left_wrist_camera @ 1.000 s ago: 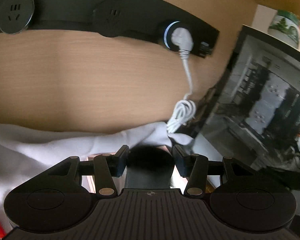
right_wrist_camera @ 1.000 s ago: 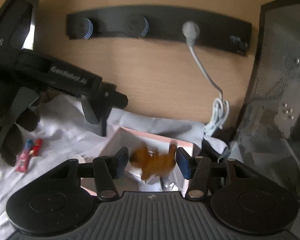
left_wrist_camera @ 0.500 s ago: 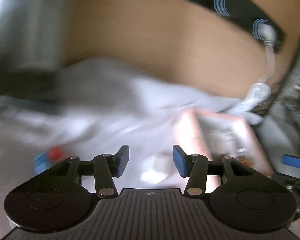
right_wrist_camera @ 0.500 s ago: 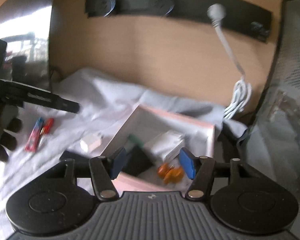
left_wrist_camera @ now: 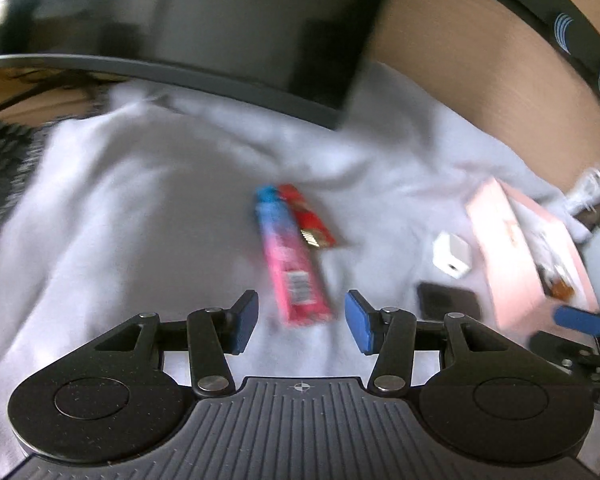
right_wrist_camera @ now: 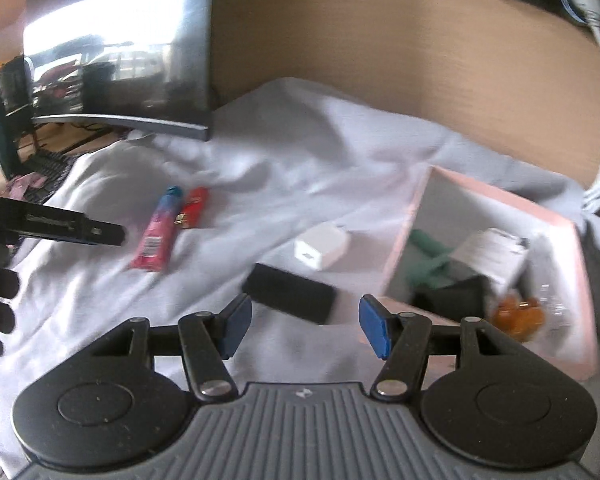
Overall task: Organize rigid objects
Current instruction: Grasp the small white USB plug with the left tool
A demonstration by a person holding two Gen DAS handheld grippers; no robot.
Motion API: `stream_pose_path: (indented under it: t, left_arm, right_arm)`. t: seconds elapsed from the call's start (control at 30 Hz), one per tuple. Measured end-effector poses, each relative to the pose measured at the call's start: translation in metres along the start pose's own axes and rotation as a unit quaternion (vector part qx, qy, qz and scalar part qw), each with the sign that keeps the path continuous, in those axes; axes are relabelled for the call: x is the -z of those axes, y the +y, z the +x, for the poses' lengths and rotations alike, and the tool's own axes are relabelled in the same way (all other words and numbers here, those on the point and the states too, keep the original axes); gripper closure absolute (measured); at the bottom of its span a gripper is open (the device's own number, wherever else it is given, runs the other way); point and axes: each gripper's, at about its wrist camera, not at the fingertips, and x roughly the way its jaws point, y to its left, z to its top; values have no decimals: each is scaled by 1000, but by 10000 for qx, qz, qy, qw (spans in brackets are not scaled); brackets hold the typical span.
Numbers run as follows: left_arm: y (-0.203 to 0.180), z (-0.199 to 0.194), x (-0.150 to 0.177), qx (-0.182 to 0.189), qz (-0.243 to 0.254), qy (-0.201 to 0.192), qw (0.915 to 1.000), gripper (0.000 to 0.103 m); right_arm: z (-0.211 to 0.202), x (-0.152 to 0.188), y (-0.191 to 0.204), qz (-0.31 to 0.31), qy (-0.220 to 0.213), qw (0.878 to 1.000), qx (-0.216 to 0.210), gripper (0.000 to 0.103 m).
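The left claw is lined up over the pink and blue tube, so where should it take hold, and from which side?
Probably across the pink and blue tube mid-body, coming down from above with the open left claw. It lies flat on the white cloth; the red tube crowds its capped end, so stay nearer the flat crimped end.

A rumpled white cloth [right_wrist_camera: 300,152] covers the desk; on it lie a pink tube [right_wrist_camera: 156,236], red lighter [right_wrist_camera: 192,208], white charger [right_wrist_camera: 320,248], black case [right_wrist_camera: 292,292], pink box [right_wrist_camera: 548,216].
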Motion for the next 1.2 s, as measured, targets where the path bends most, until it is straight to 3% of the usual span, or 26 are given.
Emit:
stream_pose_path:
  t: [0.1,0.23,0.5,0.67,0.87,0.93,0.97,1.2]
  left_arm:
    - [-24,11,3,438,577,139,9973,51]
    - [-66,33,4,904,1258,321,9874,51]
    - [-118,80,-17,1045,1776,348,9779,51]
    - [-132,108,-27,908,1857,442,9774,51]
    - [-147,134,-31,766,1879,575,9775,51]
    - [-151,136,-29,647,2003,516,9762,66]
    - [-153,136,-29,630,2037,485,9758,66]
    - [-124,104,-9,1107,1947,605,9727,66]
  right_arm:
    - [-7,11,5,-229,14,9997,60,43]
    - [-18,30,-9,-355,141,9982,452,43]
    - [-49,76,-54,367,397,9917,1167,43]
    - [-60,103,-71,686,547,9867,1366,43]
    - [-61,110,-72,811,586,9849,1414,43]
    - [-58,109,-69,784,581,9854,1393,43]
    - [-57,107,-67,751,565,9860,1378,43]
    - [-43,92,-50,573,469,9911,1106,43]
